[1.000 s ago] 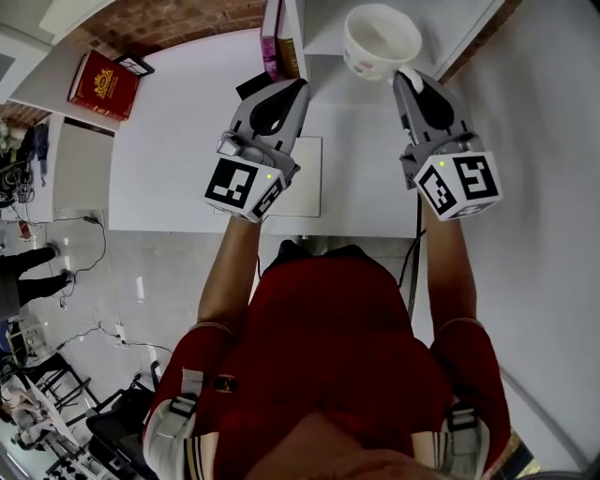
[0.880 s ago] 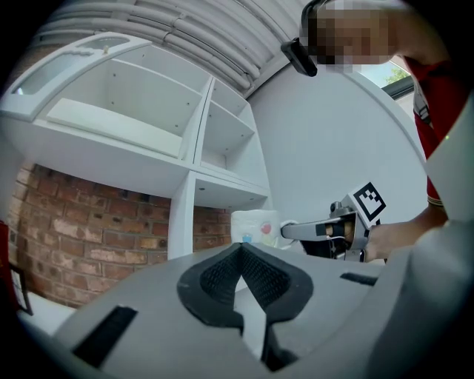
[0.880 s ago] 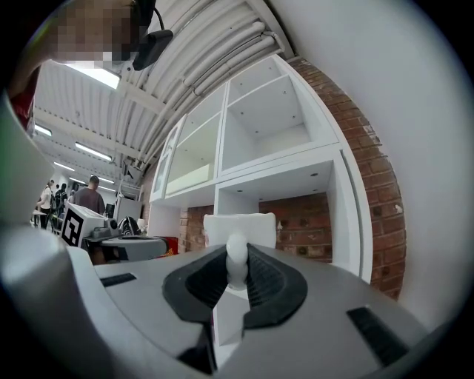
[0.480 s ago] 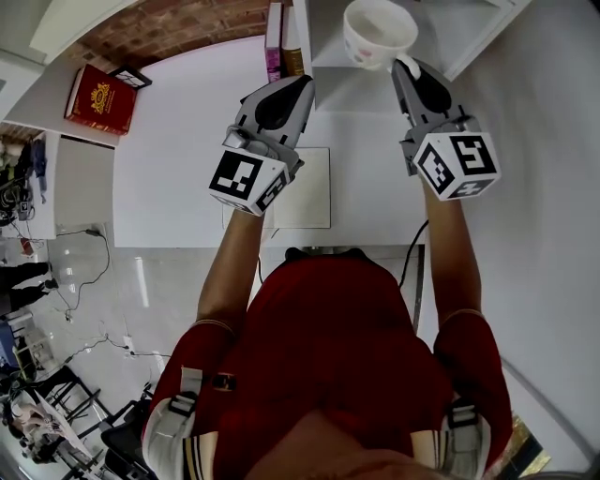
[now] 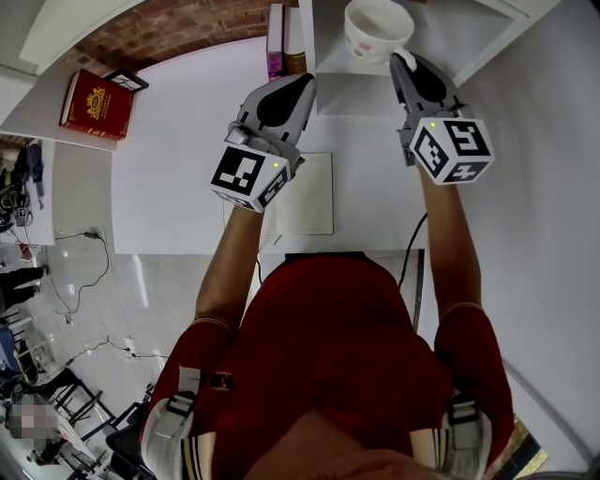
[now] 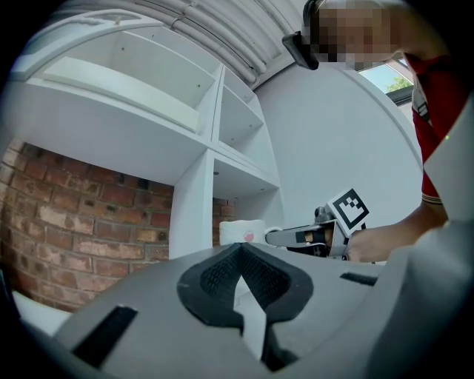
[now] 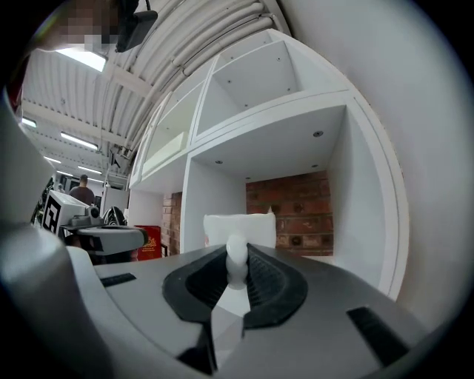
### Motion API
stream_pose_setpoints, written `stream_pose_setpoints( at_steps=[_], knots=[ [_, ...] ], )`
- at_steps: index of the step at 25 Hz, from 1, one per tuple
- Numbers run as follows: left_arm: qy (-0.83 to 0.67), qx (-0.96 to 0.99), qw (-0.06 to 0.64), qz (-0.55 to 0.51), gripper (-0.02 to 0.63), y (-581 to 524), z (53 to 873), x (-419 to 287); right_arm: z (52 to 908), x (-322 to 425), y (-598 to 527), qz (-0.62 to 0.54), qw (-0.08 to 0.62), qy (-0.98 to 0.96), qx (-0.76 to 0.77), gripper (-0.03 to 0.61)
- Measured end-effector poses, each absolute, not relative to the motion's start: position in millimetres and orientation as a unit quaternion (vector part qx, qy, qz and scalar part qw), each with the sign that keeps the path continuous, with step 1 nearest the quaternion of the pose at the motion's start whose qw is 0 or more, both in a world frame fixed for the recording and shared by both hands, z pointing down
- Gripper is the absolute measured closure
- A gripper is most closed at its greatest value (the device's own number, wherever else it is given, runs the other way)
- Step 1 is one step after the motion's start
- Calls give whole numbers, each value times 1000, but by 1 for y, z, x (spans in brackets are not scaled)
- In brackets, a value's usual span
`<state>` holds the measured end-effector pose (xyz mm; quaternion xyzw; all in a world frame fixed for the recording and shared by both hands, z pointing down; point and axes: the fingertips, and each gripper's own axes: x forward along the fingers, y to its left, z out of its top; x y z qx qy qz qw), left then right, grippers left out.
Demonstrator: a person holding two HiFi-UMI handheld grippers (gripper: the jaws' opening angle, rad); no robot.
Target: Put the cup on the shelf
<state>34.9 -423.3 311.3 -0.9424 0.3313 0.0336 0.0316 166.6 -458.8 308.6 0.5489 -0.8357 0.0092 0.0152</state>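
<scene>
White cup (image 5: 377,28) — handle clamped in right gripper (image 5: 404,62) — now deeper inside shelf (image 5: 469,33).

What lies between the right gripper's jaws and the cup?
Nothing. The right gripper view shows the right gripper clamped directly on the handle of the cup.

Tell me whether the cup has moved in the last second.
Yes. The cup, held by its handle in the right gripper, has gone deeper over the shelf, farther past its front edge.
</scene>
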Motion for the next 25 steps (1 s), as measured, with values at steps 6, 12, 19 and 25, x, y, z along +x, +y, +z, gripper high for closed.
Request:
stream_pose_setpoints(
  at_steps=[6, 12, 19, 25],
  knots=[
    [327, -944, 27, 28, 611, -431, 317, 36, 321, 168, -471, 17, 26, -831, 555, 543],
    [322, -946, 22, 26, 611, -435, 321, 39, 331, 167, -479, 23, 33, -830, 557, 543],
    [320, -947, 18, 24, 611, -438, 324, 39, 336, 166, -484, 25, 33, -829, 558, 542],
    [320, -947, 16, 24, 611, -438, 325, 39, 338, 166, -483, 26, 29, -828, 559, 541]
  ],
)
